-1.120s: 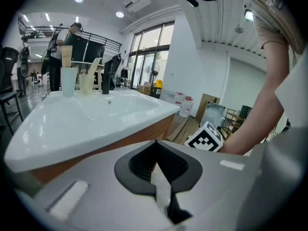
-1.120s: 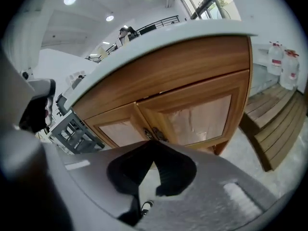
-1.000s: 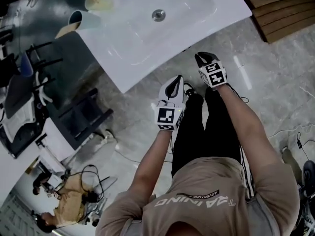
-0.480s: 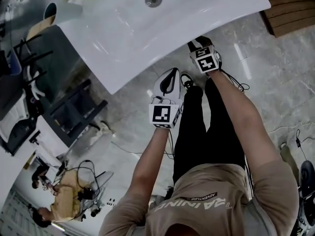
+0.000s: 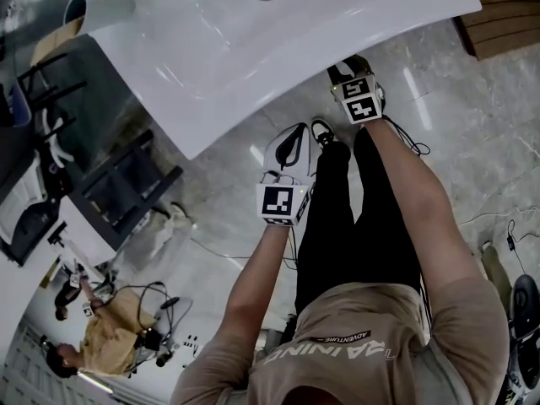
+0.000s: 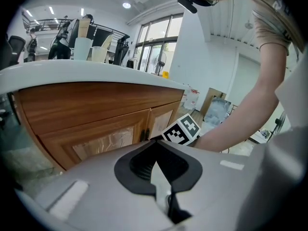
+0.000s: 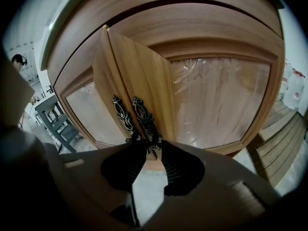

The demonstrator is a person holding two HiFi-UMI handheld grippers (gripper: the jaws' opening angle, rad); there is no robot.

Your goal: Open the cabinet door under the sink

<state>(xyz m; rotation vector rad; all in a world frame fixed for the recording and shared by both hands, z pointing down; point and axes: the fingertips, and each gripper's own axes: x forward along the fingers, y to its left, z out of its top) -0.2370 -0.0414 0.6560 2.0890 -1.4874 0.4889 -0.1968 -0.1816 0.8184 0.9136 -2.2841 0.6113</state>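
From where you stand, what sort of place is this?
Likely a bathroom mock-up inside a workshop or showroom. There is a glossy white washbasin over a brown wooden cabinet with ornate dark metal handles, yet a seated person and loose floor cables lie nearby.

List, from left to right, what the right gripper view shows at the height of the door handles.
grey chair → left door panel → left handle → right handle → right door panel → wooden slats
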